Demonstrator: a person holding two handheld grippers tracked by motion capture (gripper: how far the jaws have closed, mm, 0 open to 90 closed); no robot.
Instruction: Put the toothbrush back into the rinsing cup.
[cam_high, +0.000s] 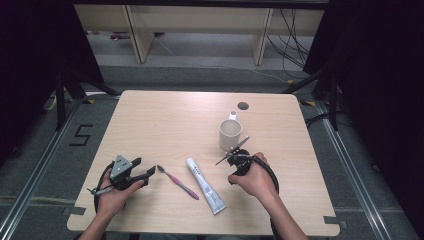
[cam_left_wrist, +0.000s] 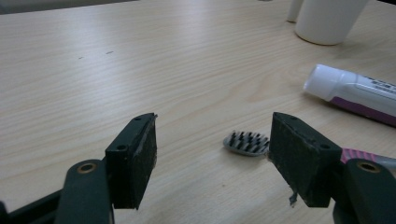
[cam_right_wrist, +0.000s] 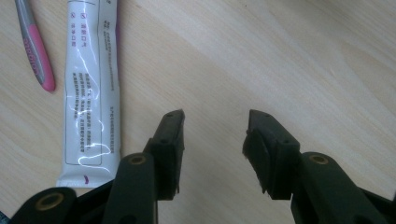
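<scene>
Sitting with both grippers parked, brush and paste laid out between your hands.

Biggest first: table (cam_high: 165, 115), then the cup (cam_high: 230, 135) at 12 o'clock from your right gripper (cam_high: 234, 156), jaws apart and empty. Toothpaste tube (cam_high: 205, 185) lies at 8 o'clock of it, cap pointing away, probably for easy grabbing. Toothbrush (cam_high: 178, 183) sits bristles-up at 3 o'clock of your left gripper (cam_high: 150, 174), also open, head just past its pads.
</scene>
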